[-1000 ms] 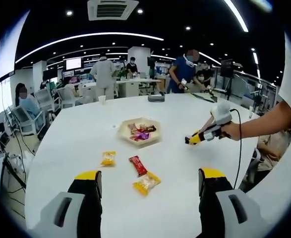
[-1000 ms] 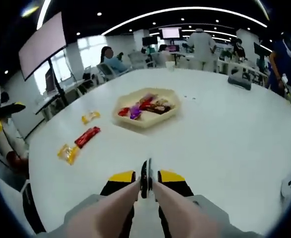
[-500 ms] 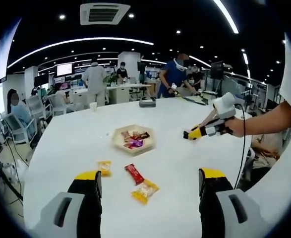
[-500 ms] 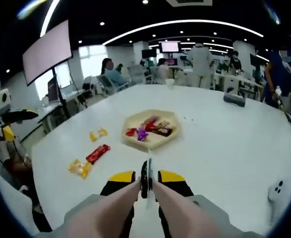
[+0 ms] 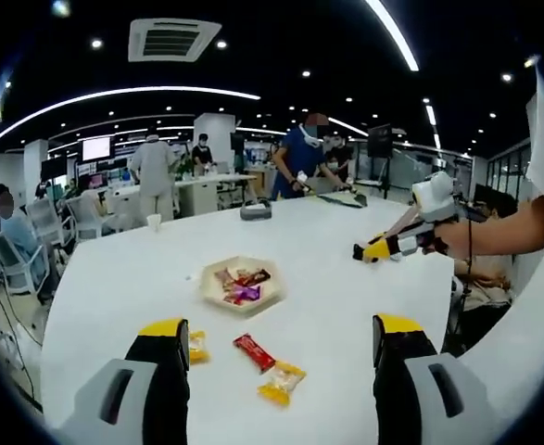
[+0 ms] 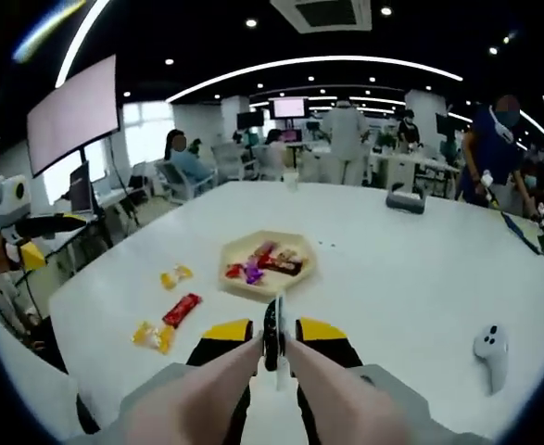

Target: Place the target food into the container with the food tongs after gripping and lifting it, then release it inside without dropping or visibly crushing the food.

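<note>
L yellow-tipped grey two-jaw gripper (image 5: 278, 338) was held above the tabletop, jaws wide apart, nothing btwn them. R yellow-tipped grey gripper (image 6: 273, 331) had jaws closed tight on thin metal food tongs (image 6: 273, 338), the tong tips pointing fwd. In left gripper view, the R gripper (image 5: 369, 251) came in from the right, held by the person's hand (image 5: 443, 236) w/ bare forearm extended, above the table.
</note>
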The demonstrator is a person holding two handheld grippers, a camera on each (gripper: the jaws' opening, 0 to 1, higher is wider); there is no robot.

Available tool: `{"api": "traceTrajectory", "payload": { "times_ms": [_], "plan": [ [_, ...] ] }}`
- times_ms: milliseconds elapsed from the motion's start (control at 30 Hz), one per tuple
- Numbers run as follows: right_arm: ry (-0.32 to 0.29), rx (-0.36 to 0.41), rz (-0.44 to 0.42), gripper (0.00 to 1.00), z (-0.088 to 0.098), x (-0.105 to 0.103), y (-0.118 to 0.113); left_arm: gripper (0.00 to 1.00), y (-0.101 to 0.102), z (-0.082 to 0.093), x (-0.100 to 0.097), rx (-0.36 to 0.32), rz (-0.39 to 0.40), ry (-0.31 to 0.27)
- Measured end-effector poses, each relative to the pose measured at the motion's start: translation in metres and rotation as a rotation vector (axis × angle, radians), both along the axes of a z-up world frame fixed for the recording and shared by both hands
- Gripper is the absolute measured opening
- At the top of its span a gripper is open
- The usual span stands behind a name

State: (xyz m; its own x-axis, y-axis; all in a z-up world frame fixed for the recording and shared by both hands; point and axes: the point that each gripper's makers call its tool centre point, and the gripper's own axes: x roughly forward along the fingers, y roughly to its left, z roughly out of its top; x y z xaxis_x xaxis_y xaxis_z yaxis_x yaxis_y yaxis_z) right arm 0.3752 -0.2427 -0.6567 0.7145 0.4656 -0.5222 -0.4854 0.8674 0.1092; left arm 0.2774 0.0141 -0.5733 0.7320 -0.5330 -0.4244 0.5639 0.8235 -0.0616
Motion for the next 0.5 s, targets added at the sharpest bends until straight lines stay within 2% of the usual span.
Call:
{"api": "traceTrajectory", "payload": {
  "times_ms": [133, 167, 267, 500],
  "plan": [
    [-0.031, 0.016, -0.044, 0.17, 0.021, -0.008, 0.003, 0.84, 0.001, 0.007, 0.007, -0.012, -0.046, -0.021],
    [-0.069, 0.013, -0.090, 0.17, 0.037, -0.019, 0.001, 0.84, 0.002, 0.009, 0.009, -0.014, -0.066, -0.031],
    [-0.098, 0.009, -0.150, 0.17, 0.050, -0.026, -0.003, 0.84, 0.003, 0.017, 0.026, -0.036, -0.135, -0.063],
    [-0.123, -0.009, -0.200, 0.17, 0.067, -0.021, -0.003, 0.89, 0.003, 0.023, 0.041, -0.063, -0.182, -0.083]
  ]
}}
